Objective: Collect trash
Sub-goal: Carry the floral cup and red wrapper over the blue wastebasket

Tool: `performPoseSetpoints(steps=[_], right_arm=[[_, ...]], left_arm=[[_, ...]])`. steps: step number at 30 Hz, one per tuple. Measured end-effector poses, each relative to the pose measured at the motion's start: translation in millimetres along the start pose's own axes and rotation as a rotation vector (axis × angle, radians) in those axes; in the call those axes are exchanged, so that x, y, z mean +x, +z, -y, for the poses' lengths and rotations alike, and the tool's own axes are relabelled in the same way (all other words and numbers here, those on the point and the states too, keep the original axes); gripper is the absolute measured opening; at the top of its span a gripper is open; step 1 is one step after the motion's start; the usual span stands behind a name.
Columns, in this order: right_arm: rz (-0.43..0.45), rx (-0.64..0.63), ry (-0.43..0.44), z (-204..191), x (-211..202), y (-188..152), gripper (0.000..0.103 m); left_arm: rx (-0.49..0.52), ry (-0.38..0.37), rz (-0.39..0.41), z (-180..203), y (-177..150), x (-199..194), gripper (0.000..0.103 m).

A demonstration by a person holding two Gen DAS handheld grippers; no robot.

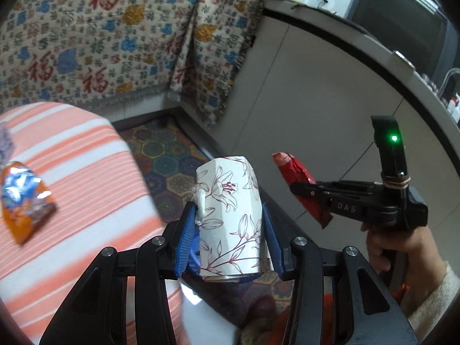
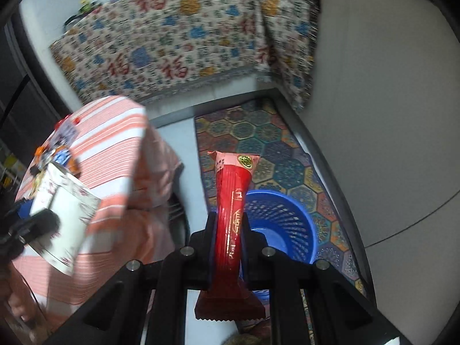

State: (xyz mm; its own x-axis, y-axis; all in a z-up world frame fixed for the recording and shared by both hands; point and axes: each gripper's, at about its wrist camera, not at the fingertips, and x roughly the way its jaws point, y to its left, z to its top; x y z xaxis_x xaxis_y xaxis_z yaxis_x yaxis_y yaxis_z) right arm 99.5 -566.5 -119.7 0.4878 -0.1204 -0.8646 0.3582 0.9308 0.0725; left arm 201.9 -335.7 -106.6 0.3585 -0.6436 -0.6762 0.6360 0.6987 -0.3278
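Observation:
My left gripper (image 1: pixel 230 224) is shut on a white paper cup with a floral print (image 1: pixel 230 215), held in the air beside the striped table. The cup also shows at the left of the right wrist view (image 2: pixel 63 218). My right gripper (image 2: pixel 228 230) is shut on a long red snack wrapper (image 2: pixel 233 207), held above a blue perforated trash basket (image 2: pixel 284 221) on the floor. The right gripper (image 1: pixel 299 187) and its red wrapper (image 1: pixel 296 178) show in the left wrist view, right of the cup. An orange and blue wrapper (image 1: pixel 23 201) lies on the table.
An orange-striped cloth covers the table (image 1: pixel 72 158), with more wrappers at its far side (image 2: pixel 57 149). A patterned mat (image 2: pixel 258 138) covers the floor under the basket. A patterned blanket (image 1: pixel 100 43) hangs behind. A white counter wall (image 1: pixel 316 86) stands at the right.

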Motion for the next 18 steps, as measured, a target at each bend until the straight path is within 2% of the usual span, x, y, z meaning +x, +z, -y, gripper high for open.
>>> performPoseSetpoints(steps=[7,18], right_arm=[[-0.009,0.081,0.006,43,36,-9,0.014],[-0.053,0.193,0.06,86,71,-10,0.014]], left_arm=[[-0.014,0.008,-0.064,22,-1,60,0.046],[-0.056,0.014,-0.139,23,-7,126,0.047]])
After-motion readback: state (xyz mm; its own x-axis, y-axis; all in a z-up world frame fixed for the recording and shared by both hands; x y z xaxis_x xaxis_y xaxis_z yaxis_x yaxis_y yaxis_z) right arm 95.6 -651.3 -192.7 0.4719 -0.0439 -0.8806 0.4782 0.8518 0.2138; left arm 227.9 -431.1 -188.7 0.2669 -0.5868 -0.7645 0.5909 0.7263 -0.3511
